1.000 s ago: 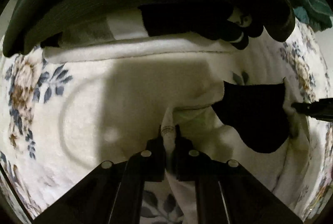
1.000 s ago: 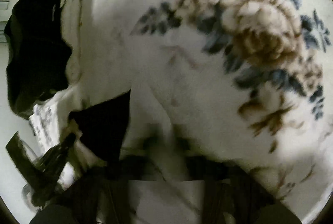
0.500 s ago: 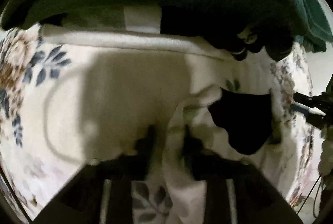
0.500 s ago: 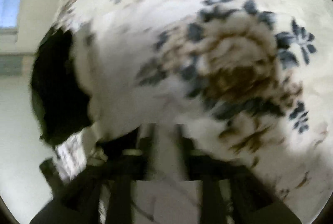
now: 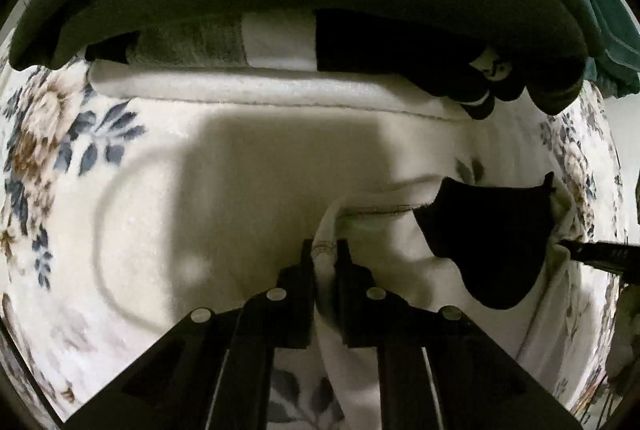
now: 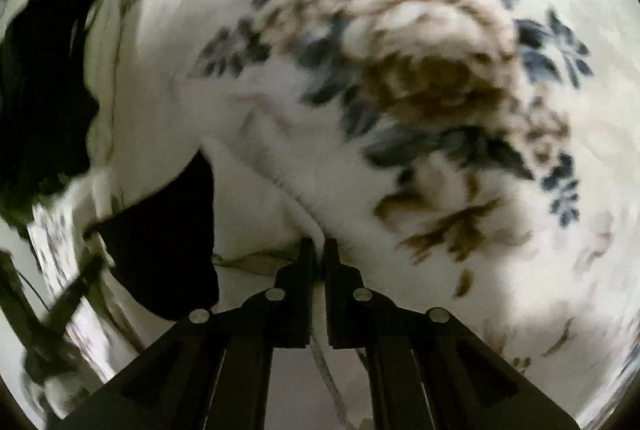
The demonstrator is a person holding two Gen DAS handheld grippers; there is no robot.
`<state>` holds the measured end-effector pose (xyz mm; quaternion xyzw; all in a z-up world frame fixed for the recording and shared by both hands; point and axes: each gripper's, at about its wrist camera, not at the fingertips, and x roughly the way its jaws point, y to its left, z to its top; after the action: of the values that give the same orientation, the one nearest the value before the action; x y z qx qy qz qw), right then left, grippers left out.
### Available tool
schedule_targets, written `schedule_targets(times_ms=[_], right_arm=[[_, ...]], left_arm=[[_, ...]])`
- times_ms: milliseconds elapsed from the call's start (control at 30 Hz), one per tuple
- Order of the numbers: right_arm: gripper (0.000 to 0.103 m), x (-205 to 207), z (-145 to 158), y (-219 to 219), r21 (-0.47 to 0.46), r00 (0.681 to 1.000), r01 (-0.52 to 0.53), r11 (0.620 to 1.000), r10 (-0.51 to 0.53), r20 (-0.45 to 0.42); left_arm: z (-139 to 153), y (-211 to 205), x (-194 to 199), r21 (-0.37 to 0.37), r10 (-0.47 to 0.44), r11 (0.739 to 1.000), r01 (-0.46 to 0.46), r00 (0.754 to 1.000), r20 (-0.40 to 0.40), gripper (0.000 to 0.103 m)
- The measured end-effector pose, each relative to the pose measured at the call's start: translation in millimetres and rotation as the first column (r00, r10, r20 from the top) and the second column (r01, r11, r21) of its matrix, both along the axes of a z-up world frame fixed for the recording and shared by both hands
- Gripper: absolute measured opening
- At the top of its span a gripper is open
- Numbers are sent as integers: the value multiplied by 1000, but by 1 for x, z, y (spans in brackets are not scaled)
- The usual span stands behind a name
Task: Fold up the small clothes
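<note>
Left claw (image 5: 325, 250) pinching the stitched hem of the small white fleece garment with black patch (image 5: 490, 242), raised over the floral fleece blanket (image 5: 60, 134). Right claw (image 6: 319, 250) pressed on the opposite edge, hem stretched sideways between both.

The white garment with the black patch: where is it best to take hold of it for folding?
Probably by its stitched hem. The left tool already pinches the white garment at that raised edge, coming from the near side; the right tool clamps another edge beside the black patch.
</note>
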<state>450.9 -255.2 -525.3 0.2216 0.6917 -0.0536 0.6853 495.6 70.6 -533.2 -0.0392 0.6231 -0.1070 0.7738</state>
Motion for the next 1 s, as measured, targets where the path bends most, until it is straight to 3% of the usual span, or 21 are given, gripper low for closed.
schedule_targets(times_ms=[67,100,133,200,300,400,433,500,633,767,900,967,1000], right_arm=[[7,2,3,7,-3,999,-31,1000,31,-15],[11,1,9,8,5,999,-32,999,32,-8],[28,1,16,8,38,1000,-28,999,28,-4],[56,-13,36,2,103,1000,-6,995,4,17],[57,-46,60,-7,155,1000,0,988,-4,25],[57,-99,79,-17,197,999,32,980,-32,-3],[57,-120,81,-16,205,999,43,978,-40,-20],[57,-179,82,-26,205,996,71,976,-58,-66],[57,-280,63,-45,229,972,153,961,-105,-208],[57,-361,31,-38,235,937,209,949,-125,-327],[57,-415,4,-30,304,916,268,914,-145,-373],[57,-429,-8,-23,328,911,295,897,-160,-381],[57,-436,-12,-21,335,908,308,891,-169,-384]], left_arm=[[13,5,-6,-20,10,1000,-10,1000,-3,10],[23,8,-12,-31,15,999,-15,1000,0,16],[33,13,-17,-39,18,999,-17,1000,8,22],[51,23,-32,-74,20,997,-18,1000,23,43],[81,36,-67,-118,48,992,-45,999,25,54],[107,60,-122,-172,83,982,-83,996,-8,54],[109,47,-131,-173,92,980,-94,996,-21,54],[114,60,-177,-176,109,977,-122,991,-80,55],[87,54,-254,-106,102,986,-125,973,-206,55],[45,66,-325,-25,95,994,-110,935,-342,55],[9,74,-360,-55,107,988,-145,892,-440,55],[-3,74,-366,-85,100,984,-155,884,-456,54],[-5,70,-367,-76,85,988,-132,890,-449,48]])
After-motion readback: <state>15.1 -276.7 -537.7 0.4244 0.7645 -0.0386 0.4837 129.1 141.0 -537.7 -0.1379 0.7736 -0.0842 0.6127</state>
